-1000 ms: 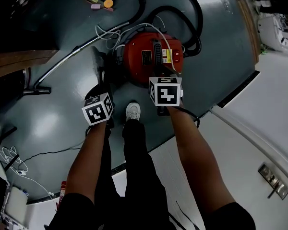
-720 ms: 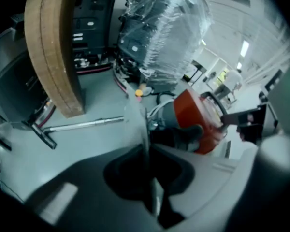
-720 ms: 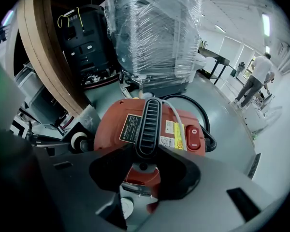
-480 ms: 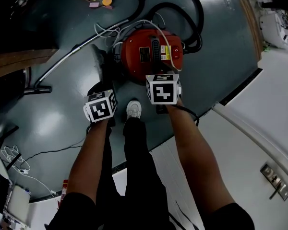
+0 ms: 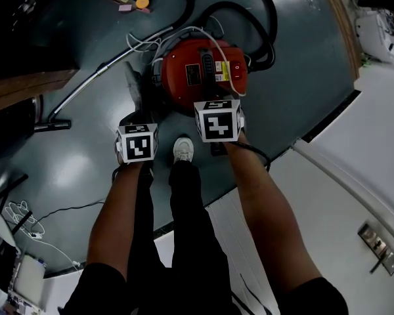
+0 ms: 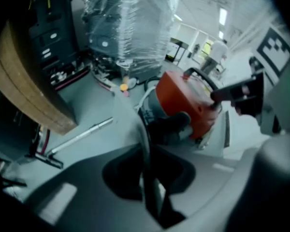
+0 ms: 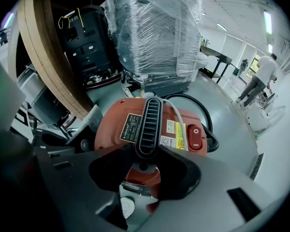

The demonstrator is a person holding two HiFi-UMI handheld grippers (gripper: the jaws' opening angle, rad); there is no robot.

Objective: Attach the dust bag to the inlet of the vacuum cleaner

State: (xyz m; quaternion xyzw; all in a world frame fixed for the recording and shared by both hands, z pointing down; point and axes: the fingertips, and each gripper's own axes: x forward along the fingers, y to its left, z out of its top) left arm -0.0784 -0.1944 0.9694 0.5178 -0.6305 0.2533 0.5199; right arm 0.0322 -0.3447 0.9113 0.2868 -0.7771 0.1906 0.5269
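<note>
Grey-green workshop floor is noted under all items. Nearest the camera, the person's legs and one white shoe are planted just short of the vacuum cleaner. This stance is judged to bring both arms over the work.

The left tongs are found closed on the lower edge of the dust bag. The bag is a thin grey sheet, held upright and edge-on just beside the machine, on its left in the head view. It is not yet fitted. The edge grip is judged to leave the bag's opening free for presentation to the inlet. The inlet is taken to be the dark round port on the near side of the red body, but this cannot be confirmed through the blur.

The right tongs are found clamped on the near end of the black ribbed handle on top of the machine. This hold is judged to be a steadying one, so that the canister is not pushed away when the bag is pressed home.

Beyond the machine, a black hose is looped on the floor and a metal tube lies to the left, both away from the working side. Furthest off, a film-wrapped stack and a standing person are recorded. Neither bears on the task.
</note>
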